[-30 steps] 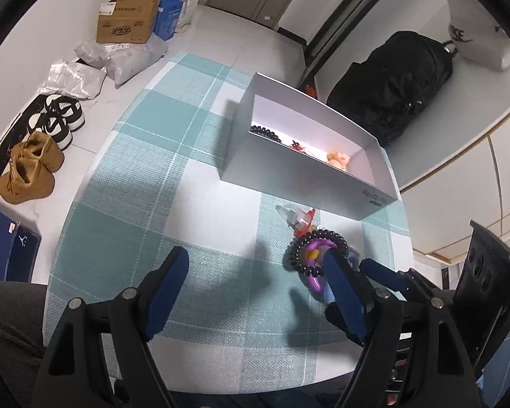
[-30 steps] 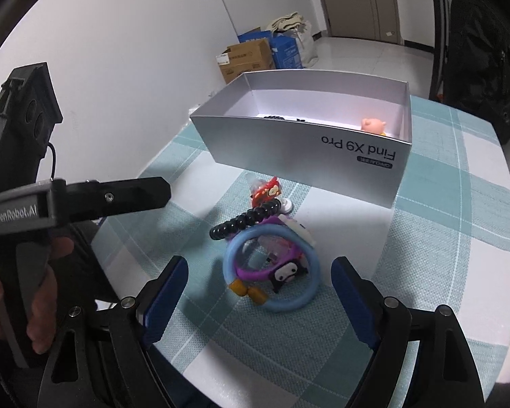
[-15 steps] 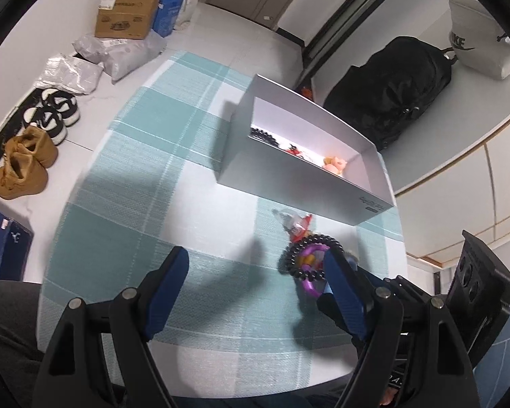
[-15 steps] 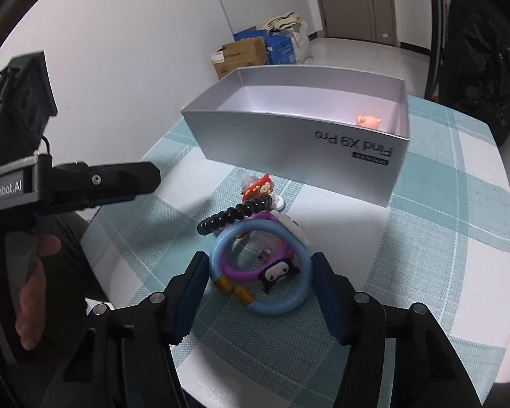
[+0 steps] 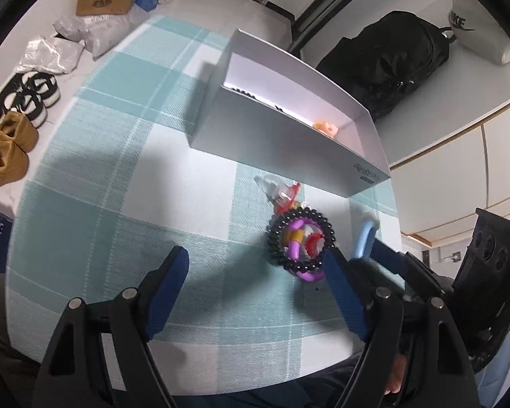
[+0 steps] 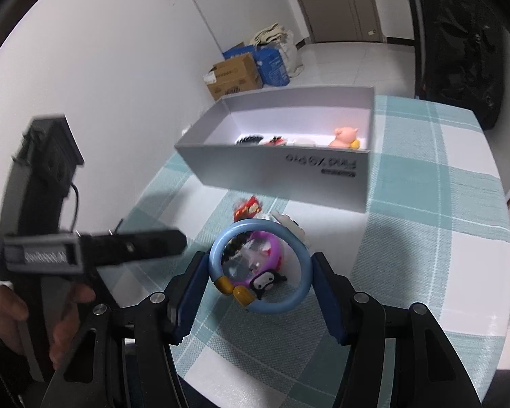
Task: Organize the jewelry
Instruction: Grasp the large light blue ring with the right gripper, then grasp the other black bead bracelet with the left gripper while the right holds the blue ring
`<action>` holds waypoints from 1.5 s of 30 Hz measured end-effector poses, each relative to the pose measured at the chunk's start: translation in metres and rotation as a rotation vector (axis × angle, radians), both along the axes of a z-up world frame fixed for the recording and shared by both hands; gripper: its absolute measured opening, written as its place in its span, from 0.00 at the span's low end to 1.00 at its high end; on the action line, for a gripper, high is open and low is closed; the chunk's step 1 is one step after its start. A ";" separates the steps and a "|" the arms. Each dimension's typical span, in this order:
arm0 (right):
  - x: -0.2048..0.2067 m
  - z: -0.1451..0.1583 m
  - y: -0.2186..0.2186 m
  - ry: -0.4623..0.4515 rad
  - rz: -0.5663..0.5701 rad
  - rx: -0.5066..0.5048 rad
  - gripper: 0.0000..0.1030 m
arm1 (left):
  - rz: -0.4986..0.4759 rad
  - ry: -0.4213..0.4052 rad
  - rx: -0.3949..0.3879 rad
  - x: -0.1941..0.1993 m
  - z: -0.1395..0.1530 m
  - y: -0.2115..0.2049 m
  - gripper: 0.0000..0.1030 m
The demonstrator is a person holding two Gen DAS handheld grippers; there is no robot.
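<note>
Clamped across the blue bangle [image 6: 260, 267] between right gripper [image 6: 260, 272] fingers, ring upright; grey box [image 6: 282, 170] straight ahead. Left gripper [image 5: 255, 265] spread wide, empty.

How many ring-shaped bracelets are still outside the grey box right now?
3: a light blue bangle clamped by the right gripper; a black beaded bracelet on the checked tablecloth; a purple bracelet inside it. Others may hide beneath.

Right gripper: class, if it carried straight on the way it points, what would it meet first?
The right gripper already holds the light blue ring bracelet. Straight ahead lies the small red charm, then probably the grey cardboard box; depth is unclear.
</note>
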State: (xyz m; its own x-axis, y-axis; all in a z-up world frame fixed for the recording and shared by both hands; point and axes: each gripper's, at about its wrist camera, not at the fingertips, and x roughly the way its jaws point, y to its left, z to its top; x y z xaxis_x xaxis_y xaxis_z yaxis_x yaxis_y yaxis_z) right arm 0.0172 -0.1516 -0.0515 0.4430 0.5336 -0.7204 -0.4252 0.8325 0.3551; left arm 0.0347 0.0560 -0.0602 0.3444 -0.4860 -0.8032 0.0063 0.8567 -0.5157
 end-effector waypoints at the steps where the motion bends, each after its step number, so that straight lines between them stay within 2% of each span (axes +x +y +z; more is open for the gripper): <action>1: 0.001 0.002 -0.004 -0.005 -0.012 0.008 0.58 | -0.001 0.004 -0.015 0.000 -0.001 0.000 0.75; 3: 0.001 0.007 -0.013 -0.014 -0.044 0.027 0.58 | -0.015 0.012 -0.057 0.001 -0.002 -0.001 0.76; 10: 0.005 0.017 -0.043 -0.018 -0.131 0.104 0.58 | -0.068 -0.007 -0.050 0.000 0.002 -0.023 0.75; 16: 0.005 0.019 -0.052 -0.010 -0.147 0.134 0.58 | -0.106 -0.002 -0.029 0.002 -0.002 -0.034 0.75; 21: 0.007 0.019 -0.053 -0.009 -0.140 0.146 0.58 | -0.107 0.002 -0.057 0.007 -0.006 -0.032 0.75; 24: 0.008 0.019 -0.054 -0.006 -0.140 0.153 0.58 | -0.117 -0.002 -0.040 0.009 -0.007 -0.033 0.74; 26: 0.009 0.019 -0.054 -0.002 -0.141 0.157 0.58 | -0.122 -0.010 -0.010 0.012 -0.007 -0.040 0.67; 27: 0.009 0.018 -0.053 -0.001 -0.140 0.157 0.58 | -0.124 -0.014 0.018 0.013 -0.007 -0.041 0.54; 28: 0.009 0.018 -0.053 -0.001 -0.140 0.155 0.58 | -0.128 -0.011 0.026 0.014 -0.008 -0.042 0.47; 30: 0.010 0.017 -0.051 0.002 -0.136 0.155 0.58 | -0.122 -0.001 -0.012 0.015 -0.010 -0.040 0.44; 35: 0.011 0.015 -0.049 0.008 -0.135 0.149 0.58 | -0.138 -0.020 0.005 0.016 -0.006 -0.042 0.37; 37: 0.011 0.014 -0.049 0.011 -0.139 0.149 0.58 | -0.147 -0.024 -0.023 0.016 -0.004 -0.042 0.17; 38: 0.012 0.014 -0.050 0.013 -0.143 0.150 0.58 | -0.145 -0.020 -0.039 0.017 -0.004 -0.041 0.16; 41: 0.013 0.013 -0.051 0.018 -0.147 0.150 0.58 | -0.143 -0.011 -0.019 0.017 -0.006 -0.039 0.13; 43: 0.013 0.012 -0.050 0.020 -0.144 0.147 0.58 | -0.142 0.001 -0.054 0.018 -0.008 -0.037 0.08; 45: 0.013 0.013 -0.049 0.018 -0.141 0.144 0.58 | -0.140 -0.015 -0.031 0.016 -0.004 -0.037 0.07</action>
